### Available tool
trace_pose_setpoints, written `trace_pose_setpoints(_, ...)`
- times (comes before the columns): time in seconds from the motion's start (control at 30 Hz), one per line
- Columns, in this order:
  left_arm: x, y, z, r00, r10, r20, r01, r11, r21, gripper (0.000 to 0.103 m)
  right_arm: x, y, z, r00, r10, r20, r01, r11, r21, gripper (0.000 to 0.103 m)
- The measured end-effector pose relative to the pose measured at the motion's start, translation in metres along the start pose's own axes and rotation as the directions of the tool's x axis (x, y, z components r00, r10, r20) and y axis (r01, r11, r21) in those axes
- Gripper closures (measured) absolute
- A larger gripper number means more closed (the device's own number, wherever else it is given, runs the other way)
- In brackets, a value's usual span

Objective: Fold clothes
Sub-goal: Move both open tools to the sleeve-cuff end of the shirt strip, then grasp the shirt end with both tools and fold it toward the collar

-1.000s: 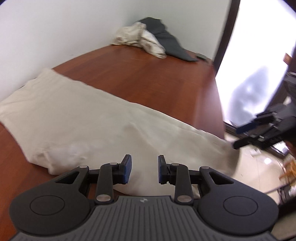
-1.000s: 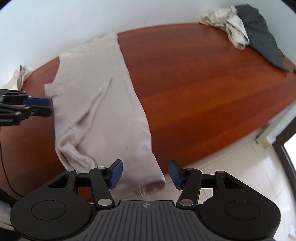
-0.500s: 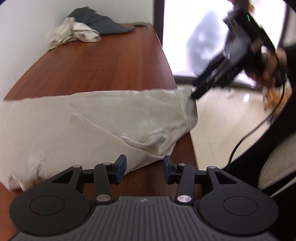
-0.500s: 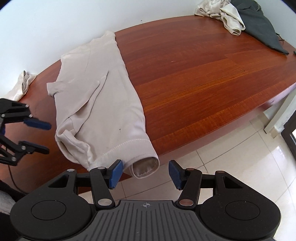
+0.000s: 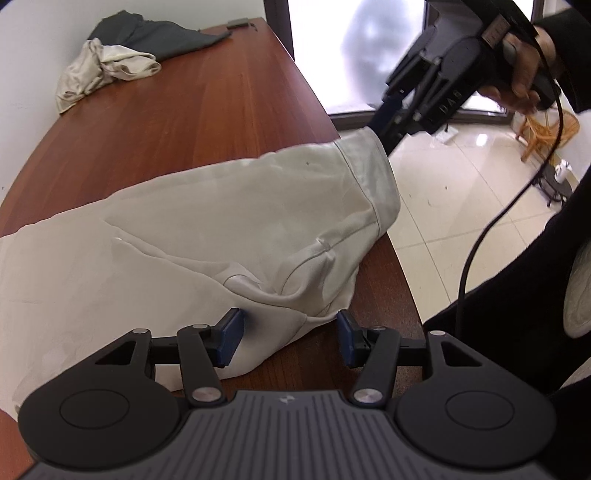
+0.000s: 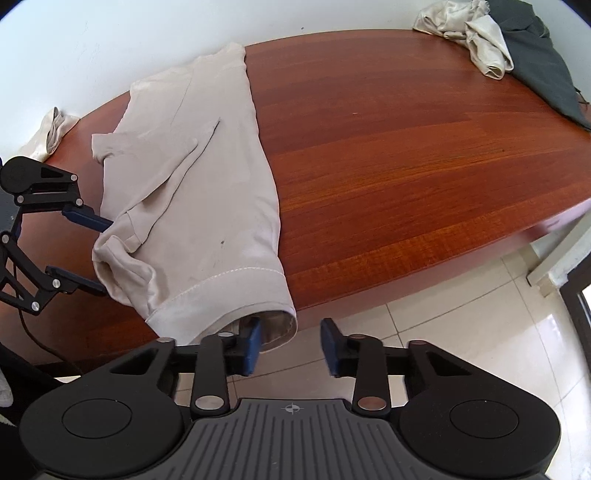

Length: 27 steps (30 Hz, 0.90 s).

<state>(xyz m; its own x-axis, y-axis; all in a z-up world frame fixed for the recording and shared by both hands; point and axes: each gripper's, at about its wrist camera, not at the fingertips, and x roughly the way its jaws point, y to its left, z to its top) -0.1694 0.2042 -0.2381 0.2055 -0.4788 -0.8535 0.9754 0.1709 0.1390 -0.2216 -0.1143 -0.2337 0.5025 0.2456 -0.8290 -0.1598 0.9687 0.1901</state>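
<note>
— What does your left camera give you?

— My left gripper hangs over the near edge of the wooden table, jaws apart. A fold of the beige T-shirt bulges up between the pads; the left pad touches cloth, the right one sits clear of it above bare wood, so nothing is clamped. The shirt lies along the table, its hem end sticking out past the edge over the tiled floor. There I see my right gripper from outside, my hand round its handle, fingertips at the hem opening. It is blurred, so I cannot say from here whether it pinches the cloth. At the far end lie a crumpled cream garment and a dark grey garment, touching each other.

— And the right camera?

— It shows what the left one cannot: my right gripper is closing, its left finger tucked inside the hem's open tube, the right one outside over the floor tiles. The hem's edge sits between them, but the pads are not yet pressing on it. From here the whole T-shirt is visible, up to its far end by the white wall, with a sleeve folded across it. My left gripper shows at the shirt's side, fingers spread around the bunched edge. Another pale cloth lies at the table's left end by the wall, which the left camera misses. The cream garment and grey garment sit far right.
</note>
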Motion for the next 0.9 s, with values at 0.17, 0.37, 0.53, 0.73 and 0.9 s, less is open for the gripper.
trace_pose_setpoints(0.17,0.004,0.000,-0.003,1.000,0.004,0.023,-0.004,1.000,-0.027,0.063,0.000,-0.002,0.008,1.000,0.009,0.003,-0.009,1.000,0.014,0.095)
trace_pose_setpoints(0.37,-0.003,0.020,-0.012,0.996,-0.015,0.086,0.036,0.969,-0.244,0.089,-0.015,0.000,0.025,1.000,0.000,0.004,0.000,0.998,0.059,0.098)
trace_pose_setpoints(0.53,-0.019,0.040,-0.020,0.984,-0.021,0.176,0.096,0.898,-0.430,0.091,-0.029,0.007,0.058,1.000,-0.018,0.010,0.017,0.999,0.030,0.098)
trace_pose_setpoints(0.73,-0.035,0.064,-0.034,0.965,0.040,0.258,0.149,0.726,-0.671,0.091,-0.030,0.011,0.125,1.000,0.025,0.000,-0.025,1.000,-0.007,0.098)
trace_pose_setpoints(0.9,-0.048,0.072,-0.044,0.947,0.151,0.284,0.151,0.570,-0.808,0.091,-0.005,0.018,0.185,0.996,0.088,-0.033,-0.090,0.994,-0.057,0.098)
